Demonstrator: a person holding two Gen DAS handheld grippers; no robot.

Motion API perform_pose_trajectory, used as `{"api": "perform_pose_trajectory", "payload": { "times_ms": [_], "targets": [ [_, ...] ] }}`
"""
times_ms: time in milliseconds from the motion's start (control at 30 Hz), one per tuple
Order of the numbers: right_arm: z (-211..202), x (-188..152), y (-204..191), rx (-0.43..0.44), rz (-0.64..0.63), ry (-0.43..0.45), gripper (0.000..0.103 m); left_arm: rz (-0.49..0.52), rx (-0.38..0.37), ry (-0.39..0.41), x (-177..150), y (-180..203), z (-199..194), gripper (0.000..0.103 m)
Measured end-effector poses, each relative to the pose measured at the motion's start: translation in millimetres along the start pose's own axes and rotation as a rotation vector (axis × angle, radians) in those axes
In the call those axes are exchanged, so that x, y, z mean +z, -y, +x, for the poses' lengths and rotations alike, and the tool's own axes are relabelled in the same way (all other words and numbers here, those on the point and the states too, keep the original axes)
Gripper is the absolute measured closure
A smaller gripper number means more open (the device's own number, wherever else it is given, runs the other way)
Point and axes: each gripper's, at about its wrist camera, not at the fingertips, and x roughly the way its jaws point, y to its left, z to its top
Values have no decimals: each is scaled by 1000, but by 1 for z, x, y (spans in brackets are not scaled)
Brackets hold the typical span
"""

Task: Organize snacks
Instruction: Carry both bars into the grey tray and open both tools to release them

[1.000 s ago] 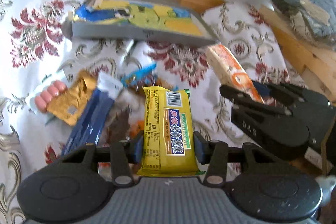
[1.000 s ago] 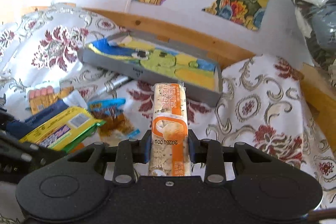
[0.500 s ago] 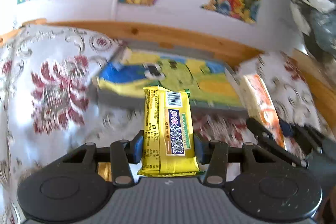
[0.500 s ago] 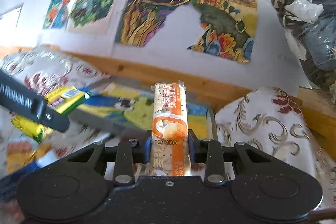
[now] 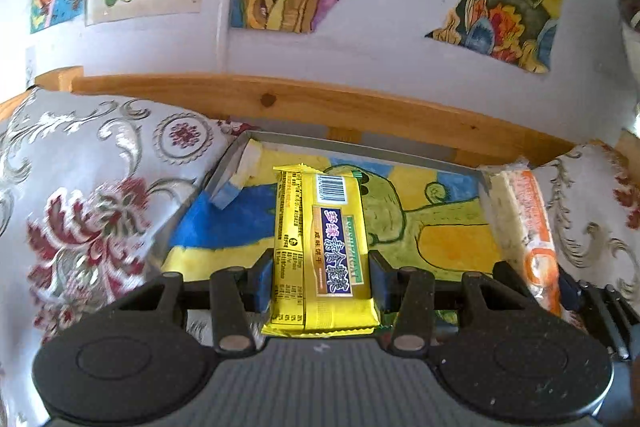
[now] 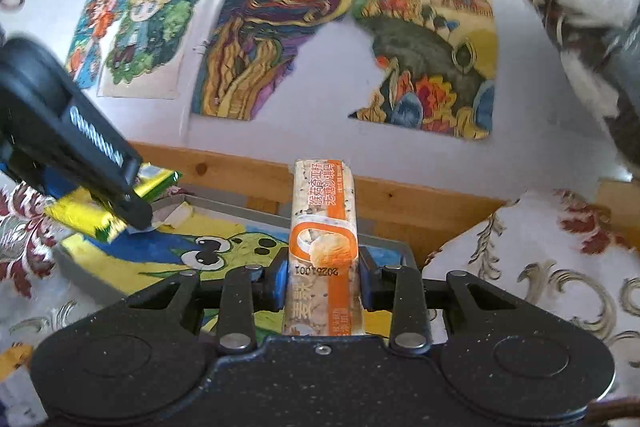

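While both packets hang above the grey tray [image 5: 404, 147], the left gripper [image 5: 320, 277] pinches a yellow biscuit pack [image 5: 320, 247] and the right gripper [image 6: 323, 277] pinches an orange-striped snack bar [image 6: 323, 227]; with both grippers crowded over one tray, they may well collide, knocking a packet onto the floral cloth [image 5: 100, 187]

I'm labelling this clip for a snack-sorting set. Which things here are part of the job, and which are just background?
Part of the job:
- yellow snack pack, gripped in the left tool
- orange-and-white snack bar, gripped in the right tool
- grey tray with cartoon lining

Just lying about:
- floral cloth
- wall drawings
- wooden rail
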Motion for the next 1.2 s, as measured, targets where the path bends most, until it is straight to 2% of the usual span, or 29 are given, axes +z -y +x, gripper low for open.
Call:
{"api": "perform_pose_trajectory", "payload": {
  "times_ms": [167, 333, 667, 767, 900, 967, 1033, 1200],
  "targets": [
    [27, 2, 8, 27, 42, -75, 68, -12, 7, -54, 0, 9, 40, 52],
    [44, -2, 17, 41, 90, -134, 68, -96, -20, -130, -3, 6, 68, 52],
    [66, -10, 25, 48, 141, -238, 68, -90, 5, -178, -10, 7, 90, 52],
    [67, -10, 25, 50, 140, -243, 68, -78, 3, -201, -13, 7, 94, 52],
    [69, -11, 26, 48, 141, -252, 61, -68, -10, -220, -14, 7, 96, 50],
    [68, -10, 27, 44, 144, -249, 54, -67, -6, -214, -14, 7, 94, 41],
    [67, -8, 28, 40, 142, -243, 46, -73, 1, -205, -12, 6, 90, 26],
    [58, -2, 31, 18, 136, -215, 30, -77, 14, -155, -9, 2, 71, 16]
  ]
}}
